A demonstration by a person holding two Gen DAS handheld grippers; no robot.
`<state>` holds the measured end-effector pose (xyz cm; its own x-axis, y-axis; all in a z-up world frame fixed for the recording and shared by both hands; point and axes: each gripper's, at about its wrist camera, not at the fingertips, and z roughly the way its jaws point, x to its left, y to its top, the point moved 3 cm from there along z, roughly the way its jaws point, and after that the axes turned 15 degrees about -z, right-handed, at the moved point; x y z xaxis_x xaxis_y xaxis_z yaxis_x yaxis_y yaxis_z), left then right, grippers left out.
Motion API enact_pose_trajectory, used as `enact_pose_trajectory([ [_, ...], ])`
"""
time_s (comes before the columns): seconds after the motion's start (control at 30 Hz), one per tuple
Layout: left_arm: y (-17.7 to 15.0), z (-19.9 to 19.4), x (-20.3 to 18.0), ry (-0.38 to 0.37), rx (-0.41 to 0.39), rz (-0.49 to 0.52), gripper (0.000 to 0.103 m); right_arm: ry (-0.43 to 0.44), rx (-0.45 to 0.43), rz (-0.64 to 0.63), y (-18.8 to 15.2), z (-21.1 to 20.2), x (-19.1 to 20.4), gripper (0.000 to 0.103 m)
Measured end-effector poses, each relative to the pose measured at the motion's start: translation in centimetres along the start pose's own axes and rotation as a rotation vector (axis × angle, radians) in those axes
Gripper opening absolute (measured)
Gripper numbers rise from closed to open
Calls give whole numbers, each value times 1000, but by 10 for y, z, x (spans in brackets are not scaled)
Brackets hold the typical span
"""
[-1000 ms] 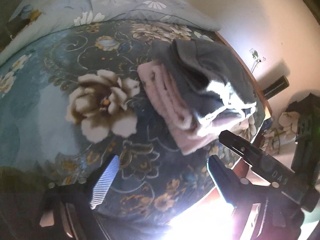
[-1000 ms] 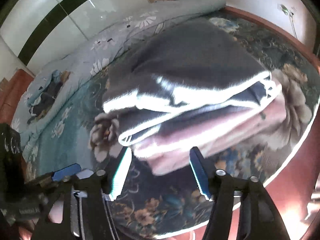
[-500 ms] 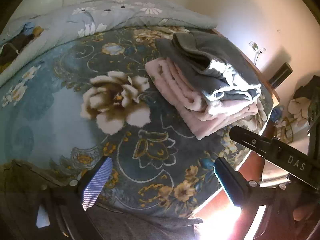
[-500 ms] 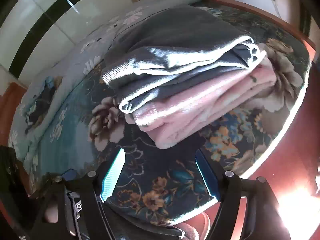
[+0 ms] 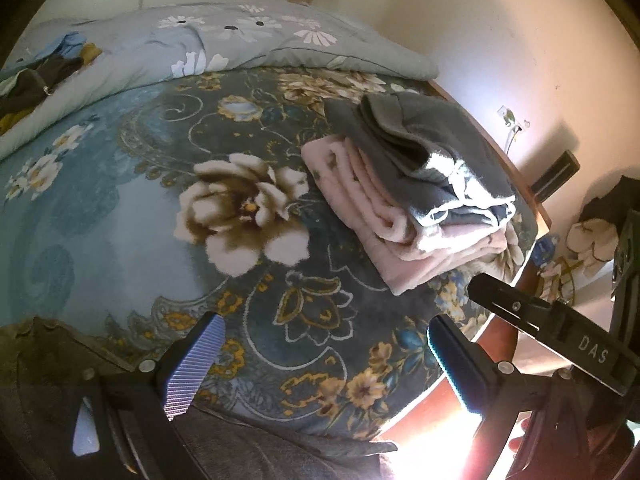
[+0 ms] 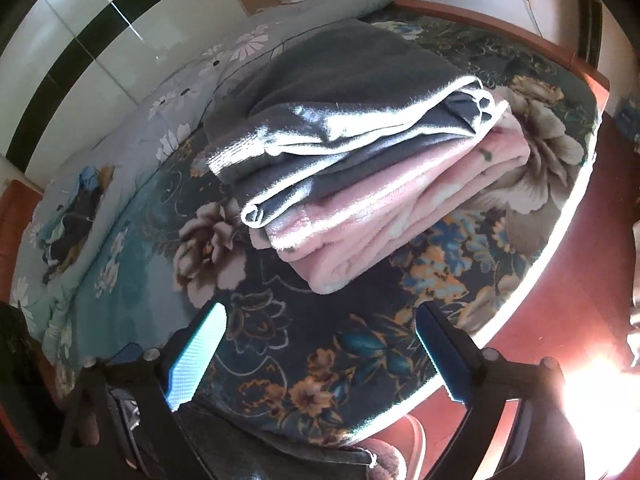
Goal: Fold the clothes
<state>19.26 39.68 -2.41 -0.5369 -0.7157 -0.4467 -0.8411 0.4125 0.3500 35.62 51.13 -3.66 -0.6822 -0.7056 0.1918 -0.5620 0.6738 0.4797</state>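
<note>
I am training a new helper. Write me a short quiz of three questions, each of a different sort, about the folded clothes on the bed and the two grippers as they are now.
1. True or false: the grey garment lies on top of the pink garment.
2. Multiple choice: the left gripper is (A) shut on the pink garment, (B) open and holding nothing, (C) shut on the pillow.
3. Fill in: the stack rests on a floral ____, near the edge of the bed.

Key
1. True.
2. B; its fingers stand wide apart. The right gripper is open too.
3. Blanket.
</note>
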Motion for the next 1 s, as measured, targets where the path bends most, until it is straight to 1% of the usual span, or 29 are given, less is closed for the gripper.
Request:
enact_pose_trajectory([
  [0.27, 1, -7, 1, 11, -5, 15, 103, -83, 1, -60, 3, -7, 14, 97],
  [0.4, 2, -11, 3, -4, -3, 2, 103, -135, -7, -93, 4, -11, 18, 102],
  [0.47, 3, -13, 5, -6, -9, -3, 103, -154, -9, -101, 5, -13, 19, 103],
  [0.63, 4, -17, 7, 8, -33, 5, 103, -177, -8, -133, 5, -14, 26, 103],
  [0.73, 4, -17, 8, 29, -40, 13, 103, -186, -6, -138, 5, -14, 27, 103],
  [1.0, 2, -15, 9, 42, -39, 20, 103, -199, 12, -130, 1, -11, 26, 103],
])
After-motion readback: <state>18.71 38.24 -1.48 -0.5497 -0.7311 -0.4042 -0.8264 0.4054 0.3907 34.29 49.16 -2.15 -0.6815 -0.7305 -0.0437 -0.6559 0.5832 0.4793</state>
